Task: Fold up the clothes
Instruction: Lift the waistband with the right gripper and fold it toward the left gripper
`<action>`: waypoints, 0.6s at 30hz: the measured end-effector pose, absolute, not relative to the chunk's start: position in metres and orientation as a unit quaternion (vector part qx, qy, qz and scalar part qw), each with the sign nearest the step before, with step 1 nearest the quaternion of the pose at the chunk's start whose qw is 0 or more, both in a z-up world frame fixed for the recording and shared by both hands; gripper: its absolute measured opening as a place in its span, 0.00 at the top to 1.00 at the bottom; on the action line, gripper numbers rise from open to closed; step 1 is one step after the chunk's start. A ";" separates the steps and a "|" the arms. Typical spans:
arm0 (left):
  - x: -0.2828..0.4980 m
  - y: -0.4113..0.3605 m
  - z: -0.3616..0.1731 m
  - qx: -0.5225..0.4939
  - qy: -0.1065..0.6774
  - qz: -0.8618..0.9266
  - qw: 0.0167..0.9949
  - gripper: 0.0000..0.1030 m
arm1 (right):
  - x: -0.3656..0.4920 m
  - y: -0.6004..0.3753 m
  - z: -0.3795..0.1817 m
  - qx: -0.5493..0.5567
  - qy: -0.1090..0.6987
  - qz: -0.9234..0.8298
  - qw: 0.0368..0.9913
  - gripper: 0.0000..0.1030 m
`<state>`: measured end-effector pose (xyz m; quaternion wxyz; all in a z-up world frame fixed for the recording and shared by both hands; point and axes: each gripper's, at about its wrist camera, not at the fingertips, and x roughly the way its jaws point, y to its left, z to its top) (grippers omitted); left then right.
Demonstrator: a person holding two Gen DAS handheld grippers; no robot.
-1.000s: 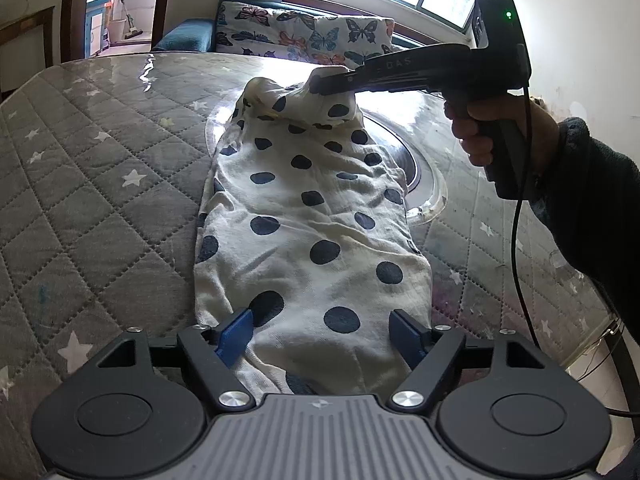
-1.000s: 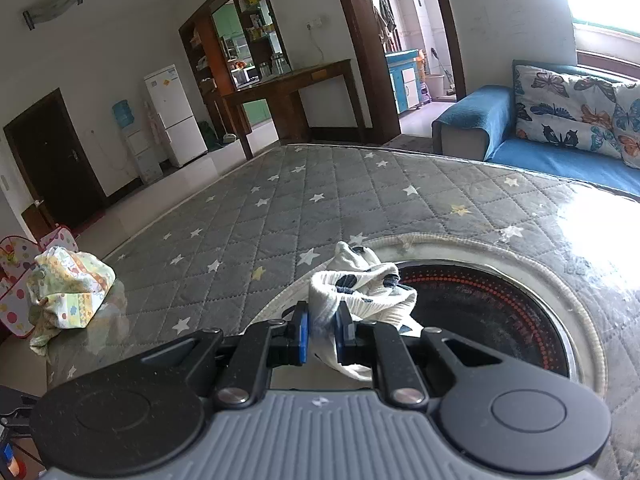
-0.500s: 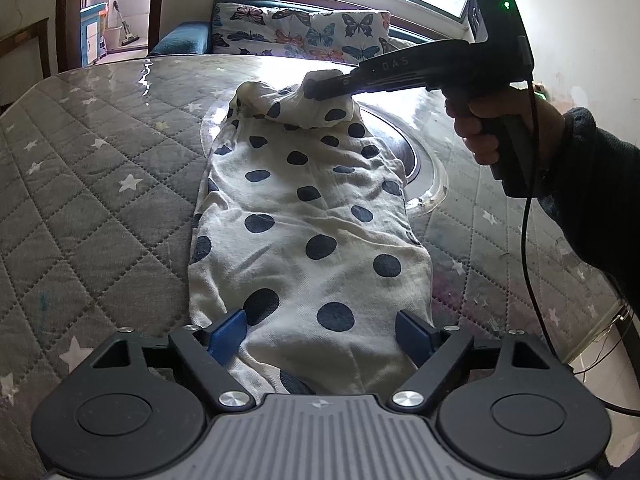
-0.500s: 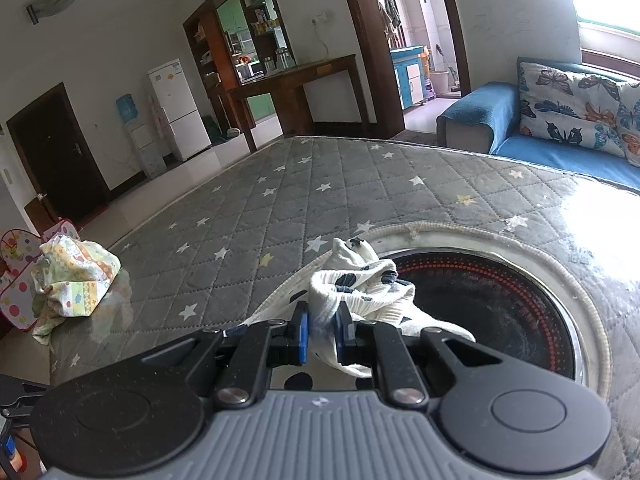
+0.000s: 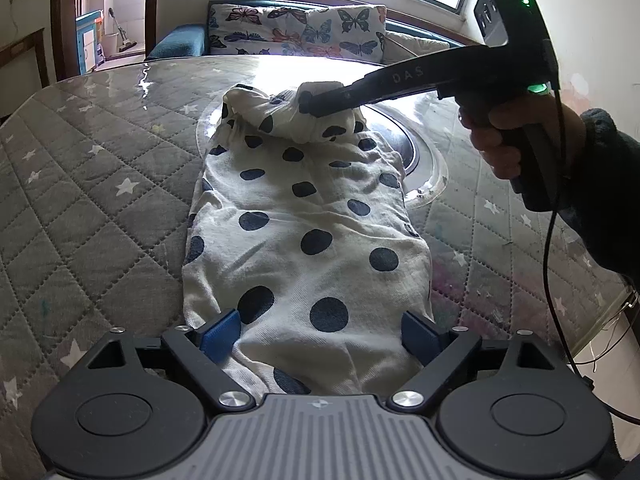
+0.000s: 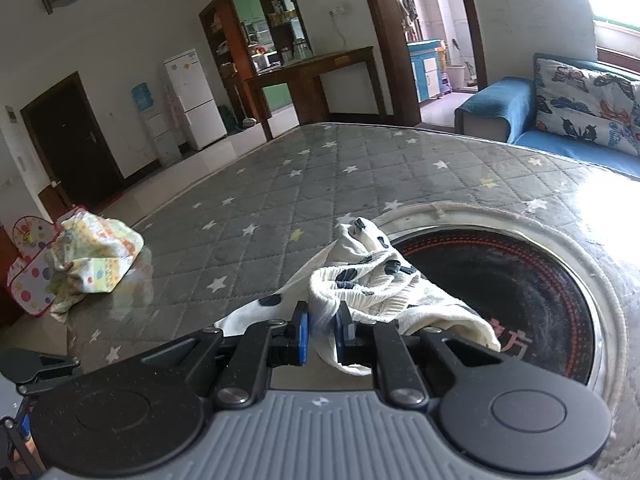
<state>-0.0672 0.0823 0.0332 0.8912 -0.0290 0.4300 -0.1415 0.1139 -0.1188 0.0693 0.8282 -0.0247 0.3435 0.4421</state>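
Right gripper (image 6: 321,334) is clamped on a bunched fold at the far end of the spotted garment (image 5: 308,216), its blue pads (image 6: 303,336) pinching ribbed cream cloth lifted off the surface. Left gripper (image 5: 320,334) stands wide apart at the near end, blue pads (image 5: 220,334) either side of the hem, cloth passing between them without being pinched. Garment: soft cream knit with dark navy dots, wrinkled, lying lengthwise on the table (image 5: 80,208), far end partly over the round burner (image 6: 500,292). Table cover is grey quilted fabric in a diamond stitch with pale stars under a glossy clear sheet; the burner is a black glass disc with red ring markings inside a pale rim. Around — a sofa (image 6: 500,104) in blue with a butterfly cushion (image 5: 296,30) behind the table. Left view shows the right hand (image 5: 516,136) on the black handle and its trailing cable (image 5: 550,272), with the gripper body covering part of the lifted fold. Only the right view shows a crumpled pastel cloth (image 6: 88,260) near the table's far corner, plus a white fridge (image 6: 196,98) and dark door (image 6: 68,140).
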 end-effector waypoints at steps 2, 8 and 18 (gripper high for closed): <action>-0.068 0.082 0.033 -0.028 0.430 -0.141 0.891 0.12 | 0.109 -0.119 0.070 -0.027 0.343 0.446 0.826 0.89; -0.069 0.082 0.033 -0.028 0.428 -0.139 0.892 0.11 | 0.099 -0.120 0.070 -0.028 0.344 0.451 0.823 0.89; -0.078 0.087 0.038 -0.030 0.422 -0.137 0.896 0.11 | 0.076 -0.123 0.069 -0.023 0.349 0.464 0.814 0.89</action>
